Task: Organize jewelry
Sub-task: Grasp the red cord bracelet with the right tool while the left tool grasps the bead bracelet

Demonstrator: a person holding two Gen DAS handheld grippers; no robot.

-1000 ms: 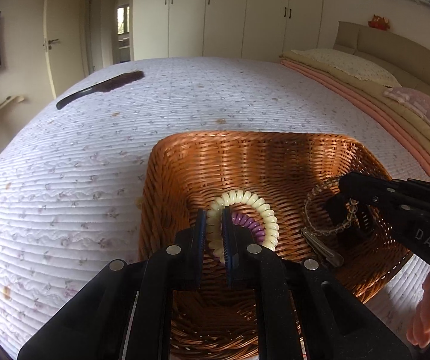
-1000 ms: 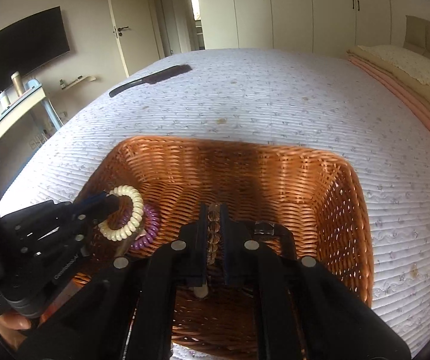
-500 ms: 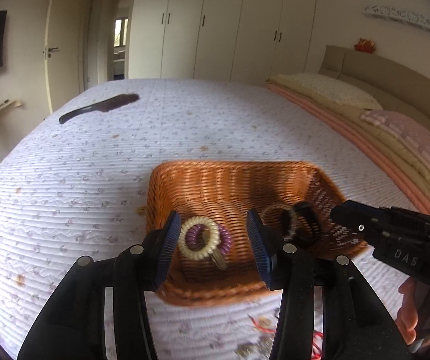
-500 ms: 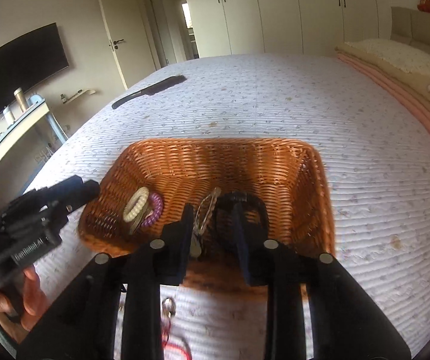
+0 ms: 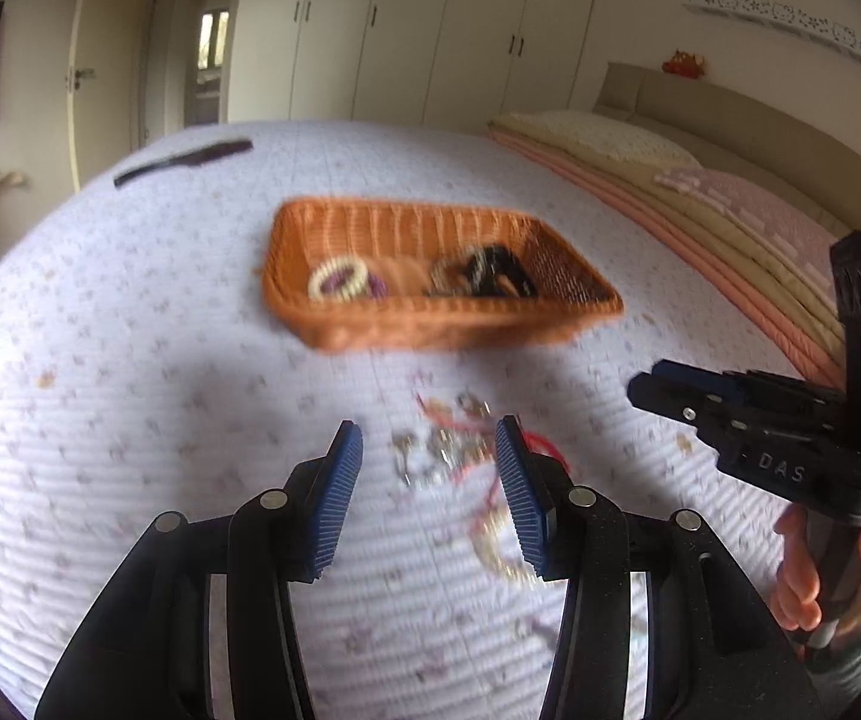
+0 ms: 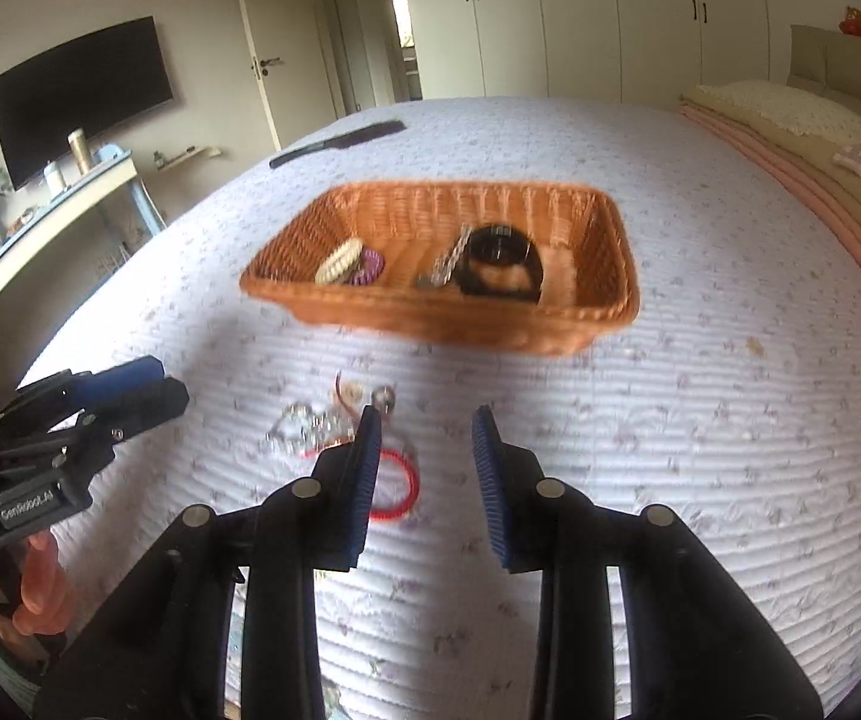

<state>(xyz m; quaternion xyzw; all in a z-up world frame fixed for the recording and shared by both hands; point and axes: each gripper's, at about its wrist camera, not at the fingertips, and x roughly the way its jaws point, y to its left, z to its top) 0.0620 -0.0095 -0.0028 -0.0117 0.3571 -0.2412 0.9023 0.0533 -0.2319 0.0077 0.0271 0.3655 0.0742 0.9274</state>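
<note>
Now you're hovering both grippers, jaws wide and empty.
Lower the left gripper (image 5: 428, 483) squarely over the silver trinkets (image 5: 439, 450); basket (image 5: 442, 324) waiting at twelve o'clock.

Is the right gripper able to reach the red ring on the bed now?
Probably yes. The right gripper is open and holds nothing, and the red ring lies uncovered on the bed just beside its left finger.

You see a woven wicker basket (image 6: 550, 204), rough and ribbed, a quilted matt cloth bedspread (image 6: 730, 420), blue ribbed pads (image 5: 334, 498) on matt black plastic fingers, shiny metal chain pieces (image 6: 304, 429), a glossy red bangle (image 6: 397, 483).
</note>
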